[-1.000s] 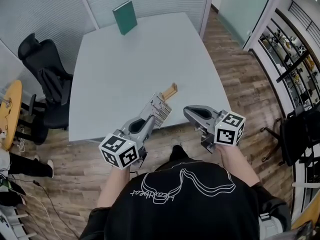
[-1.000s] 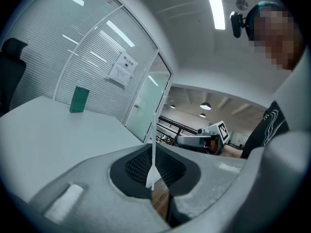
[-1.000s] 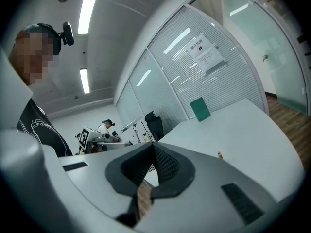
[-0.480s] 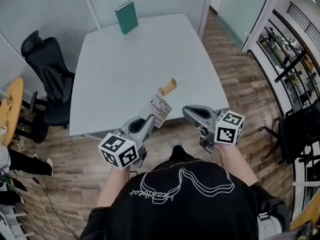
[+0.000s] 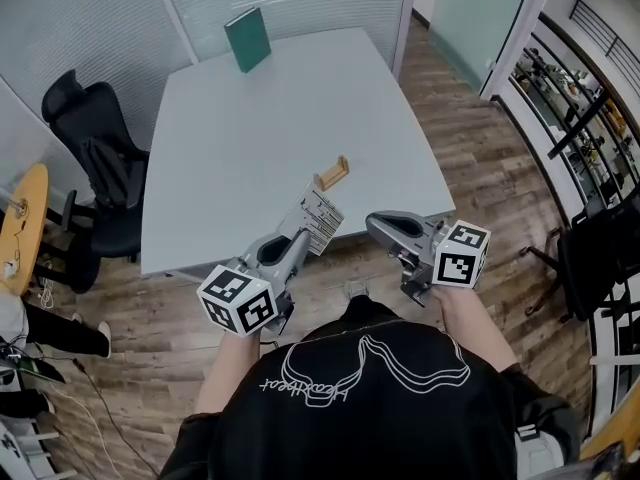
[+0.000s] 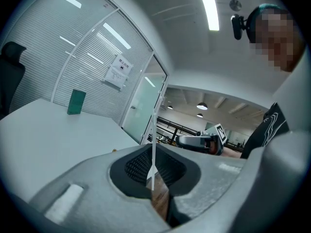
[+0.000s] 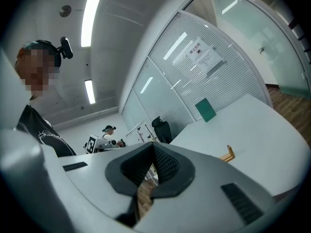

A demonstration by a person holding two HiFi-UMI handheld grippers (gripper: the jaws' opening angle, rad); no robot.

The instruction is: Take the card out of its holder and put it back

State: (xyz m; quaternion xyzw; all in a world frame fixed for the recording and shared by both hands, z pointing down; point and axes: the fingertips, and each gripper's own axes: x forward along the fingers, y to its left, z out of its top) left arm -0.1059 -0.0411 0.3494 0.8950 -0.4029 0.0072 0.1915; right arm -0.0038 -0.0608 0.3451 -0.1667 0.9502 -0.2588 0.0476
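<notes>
Right, head view first. My left gripper (image 5: 298, 240) sits at about 7 o'clock in the picture, low and off the near edge of the grey table (image 5: 270, 118). Its tongs are pinched on the card (image 5: 320, 220), which sticks out toward 1 o'clock, printed face up. The wooden holder (image 5: 333, 174) lies on the table at about 12 o'clock from the card. It is near the card but apart from it, and I see nothing in its slot. My right gripper (image 5: 378, 227) hangs at 5 o'clock, beside the left one and clear of both card and holder. A green book (image 5: 247, 38) stands at the table's far edge, around 11 o'clock.

Left gripper view: the card shows edge-on as a thin white line rising toward 12 o'clock from between the pads, which are closed narrow on its lower end.

Right gripper view: the tongs are drawn together with nothing between them. The holder lies out at 3 o'clock on the tabletop, well off the jaws.

As I judge it, the first half is done, with the card out and in hand. What's left is to carry it to the holder, line its edge up with the slot, seat it and let go.
</notes>
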